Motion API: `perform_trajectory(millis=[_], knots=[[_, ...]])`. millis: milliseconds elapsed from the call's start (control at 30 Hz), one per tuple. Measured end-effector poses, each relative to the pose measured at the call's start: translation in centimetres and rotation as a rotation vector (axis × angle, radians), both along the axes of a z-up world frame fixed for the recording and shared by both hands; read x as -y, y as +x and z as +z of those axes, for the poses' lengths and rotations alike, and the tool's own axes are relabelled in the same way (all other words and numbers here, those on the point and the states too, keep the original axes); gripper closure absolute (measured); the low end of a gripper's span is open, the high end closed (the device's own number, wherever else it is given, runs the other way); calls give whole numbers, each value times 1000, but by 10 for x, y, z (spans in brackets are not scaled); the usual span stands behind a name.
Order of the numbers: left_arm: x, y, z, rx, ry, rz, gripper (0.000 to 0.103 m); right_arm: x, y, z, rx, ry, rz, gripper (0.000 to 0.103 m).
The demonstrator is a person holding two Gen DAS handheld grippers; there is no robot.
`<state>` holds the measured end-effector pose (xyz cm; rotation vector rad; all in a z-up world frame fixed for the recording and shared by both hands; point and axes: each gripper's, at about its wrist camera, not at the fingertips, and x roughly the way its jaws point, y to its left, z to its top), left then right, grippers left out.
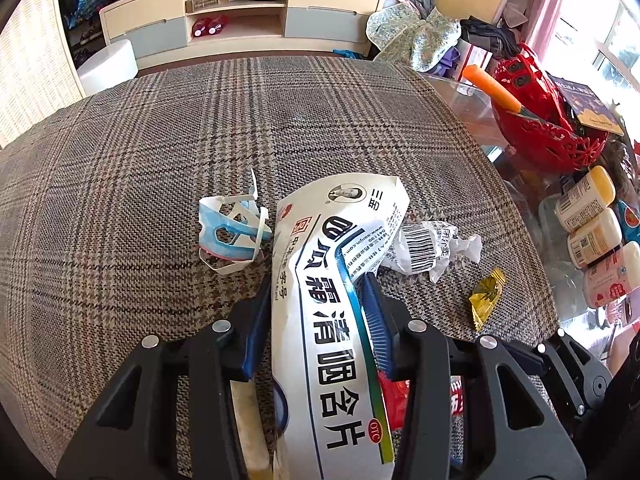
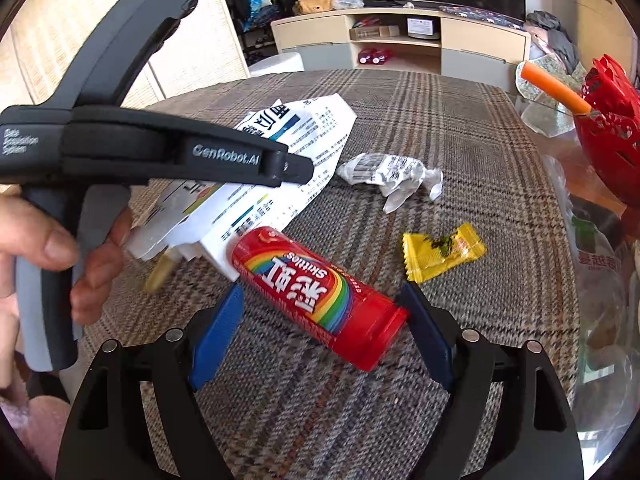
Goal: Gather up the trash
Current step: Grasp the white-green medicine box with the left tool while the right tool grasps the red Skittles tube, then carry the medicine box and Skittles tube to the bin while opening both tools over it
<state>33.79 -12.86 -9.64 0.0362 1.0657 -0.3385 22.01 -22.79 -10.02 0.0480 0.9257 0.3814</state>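
My left gripper (image 1: 316, 292) is shut on a flattened white medicine box (image 1: 332, 320) with blue and green stripes, held above the plaid cloth; the box also shows in the right wrist view (image 2: 288, 160) under the left gripper's body. My right gripper (image 2: 322, 300) is open around a red Skittles tube (image 2: 316, 296) lying diagonally on the cloth between the blue pads. A crumpled white wrapper (image 1: 428, 252) (image 2: 392, 174), a yellow candy wrapper (image 1: 486, 296) (image 2: 442, 252) and a torn blue-white paper ring (image 1: 232, 232) lie on the cloth.
The plaid cloth (image 1: 160, 160) covers the table. A red basket (image 1: 556, 124) with an orange-handled tool stands at the right, beside several small bottles (image 1: 592, 216). A TV cabinet (image 1: 240, 16) stands beyond. A plastic bag (image 2: 596, 264) lies at the right edge.
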Motion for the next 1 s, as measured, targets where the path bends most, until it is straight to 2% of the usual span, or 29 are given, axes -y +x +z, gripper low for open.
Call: perform_trajectory(millis=[133,233,433,533,567,600,833,1000], knots=[[-5,-1,0,5,-2,15,62,1,-12,2,-27,48,47,23],[-10,-2,0,9,3,34,62,0,-22,5,-58,95,109,27],[-18,-10,5,40,61,51,62,-12,-35,5,-57,58,142,27],[-24,-13,3,27,42,37,63,-20,-31,3,-34,13,122,45],[-26,-15,4,25,34,35,63,-23,-29,3,-28,-5,110,57],[-28,-17,4,26,28,33,63,-25,-27,3,-27,-12,104,62],[-36,-28,16,38,8,27,66,-33,-30,9,4,-54,41,68],[-46,-47,53,72,-42,32,66,-19,-51,38,42,-48,-12,68]])
